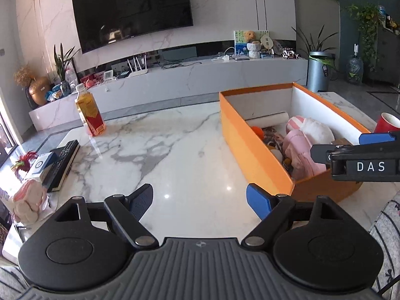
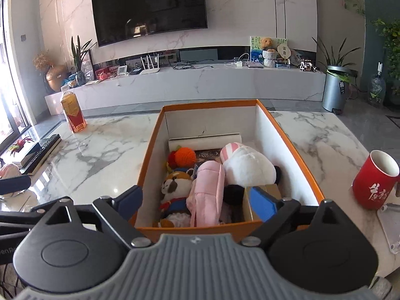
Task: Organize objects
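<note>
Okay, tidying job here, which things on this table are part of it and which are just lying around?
Part of the job:
orange box
white plush
pink plush
panda doll
orange knitted ball

Probably just lying about, though any could be next:
drink bottle
red mug
remote control

Both grippers are open and empty.

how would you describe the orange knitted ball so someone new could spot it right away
Find the orange box on the marble table and look inside, toward its far end. Just in front of the white paper roll lying across that end, by the left wall, sits the orange knitted ball. Unlike the pink and white plush toys beside it, it is small, round and bright orange.
</note>
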Motion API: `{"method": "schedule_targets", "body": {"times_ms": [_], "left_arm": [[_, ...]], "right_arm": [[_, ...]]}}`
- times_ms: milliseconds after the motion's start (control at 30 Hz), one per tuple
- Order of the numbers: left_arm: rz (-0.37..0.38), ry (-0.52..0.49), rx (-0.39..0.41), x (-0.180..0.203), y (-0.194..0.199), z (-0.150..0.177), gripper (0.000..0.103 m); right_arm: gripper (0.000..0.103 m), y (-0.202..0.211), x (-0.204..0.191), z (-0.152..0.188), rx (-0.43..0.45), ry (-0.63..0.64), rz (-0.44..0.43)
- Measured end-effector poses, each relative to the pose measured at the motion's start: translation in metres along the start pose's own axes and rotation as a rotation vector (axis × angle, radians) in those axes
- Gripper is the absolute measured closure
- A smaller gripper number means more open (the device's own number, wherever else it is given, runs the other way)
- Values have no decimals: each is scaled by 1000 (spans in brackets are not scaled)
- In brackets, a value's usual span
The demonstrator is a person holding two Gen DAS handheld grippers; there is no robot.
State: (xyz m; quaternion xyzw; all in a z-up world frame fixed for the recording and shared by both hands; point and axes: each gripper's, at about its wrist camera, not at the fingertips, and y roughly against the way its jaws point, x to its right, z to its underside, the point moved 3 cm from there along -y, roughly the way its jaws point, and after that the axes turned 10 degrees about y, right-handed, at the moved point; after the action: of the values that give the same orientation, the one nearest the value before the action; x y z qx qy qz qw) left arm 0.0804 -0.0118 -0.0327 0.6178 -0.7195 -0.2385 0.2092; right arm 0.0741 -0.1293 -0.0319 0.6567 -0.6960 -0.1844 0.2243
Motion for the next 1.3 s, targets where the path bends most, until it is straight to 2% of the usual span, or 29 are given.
{"method": "schedule_targets", "body": {"times_ms": [167, 267, 500, 667, 800, 1300], "left_arm": [[-1, 12, 25, -4, 5, 18, 6], [28, 21, 59, -7, 10, 27, 6], [38, 49, 83, -14, 16, 30, 6], [42, 55, 102, -17, 20, 32, 6], [30, 47, 152, -18, 28, 33, 6], [48, 82, 133, -24, 30, 31, 6]], "right_arm": [[10, 11, -11, 17, 4, -7, 28], [10, 15, -12, 24, 3, -33, 28], [10, 26, -22, 36, 25, 14, 63], [10, 34, -32, 39, 48, 35, 32], [10, 36, -38, 43, 47, 49, 17], [10, 40, -44, 43, 36, 38, 7]]}}
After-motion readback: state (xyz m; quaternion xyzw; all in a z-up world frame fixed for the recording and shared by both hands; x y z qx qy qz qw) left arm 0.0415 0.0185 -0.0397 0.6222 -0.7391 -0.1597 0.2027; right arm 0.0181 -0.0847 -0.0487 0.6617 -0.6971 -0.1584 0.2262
